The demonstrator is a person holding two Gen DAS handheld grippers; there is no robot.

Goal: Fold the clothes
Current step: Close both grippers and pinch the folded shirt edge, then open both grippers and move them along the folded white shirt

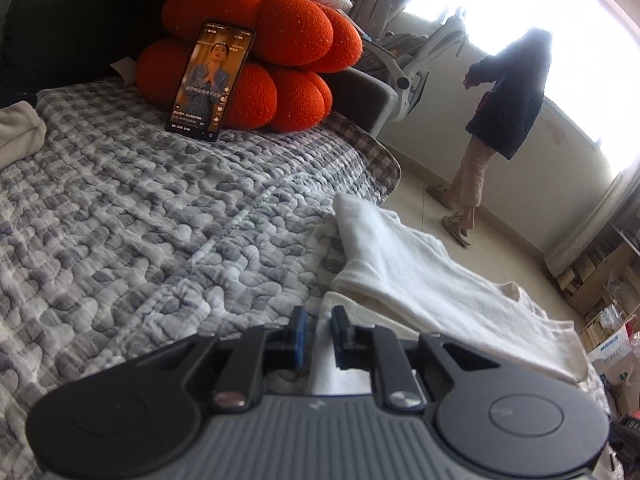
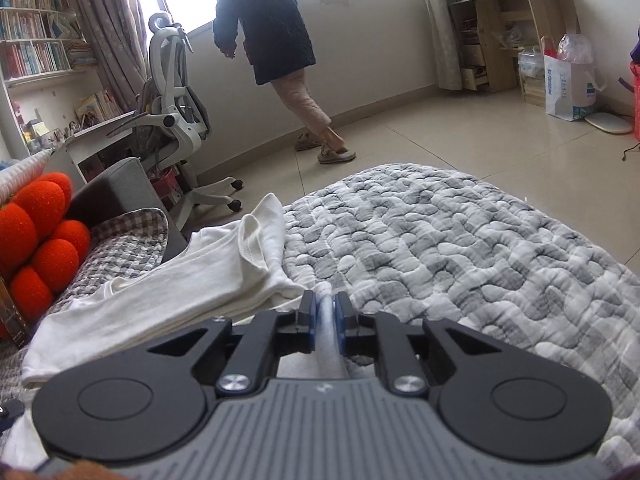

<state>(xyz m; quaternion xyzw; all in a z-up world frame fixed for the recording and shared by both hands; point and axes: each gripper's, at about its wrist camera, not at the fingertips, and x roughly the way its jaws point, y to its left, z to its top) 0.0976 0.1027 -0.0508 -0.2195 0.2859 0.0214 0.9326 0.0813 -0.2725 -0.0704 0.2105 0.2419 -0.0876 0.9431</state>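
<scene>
And here we are, mid-fold: the white garment (image 1: 440,280) lies on the grey quilted bed cover (image 1: 140,220), at the edge of the bed nearest the open floor, and it is already doubled over on itself, one layer lapped on top of another, with a rolled fold edge showing in the left wrist view. So at least one fold looks done; the shape is not yet a tidy packet, and I judge that more folding and squaring-up remain (a second pale cloth (image 1: 18,128) sits far off at the bed's edge, and whether it is finished I cannot tell).

The left tool (image 1: 319,318) sits at the near end of the garment, its blue pads a little apart with white cloth between them; whether they bite it I cannot tell. The right tool (image 2: 325,307) shows the same: a narrow gap, pale fabric running through it, grip unclear.

Orientation now. The garment's long axis runs away from both tools toward the floor side, a loose tail (image 2: 268,216) rising at the far end. It lies flat, slightly skewed across the cover.
</scene>
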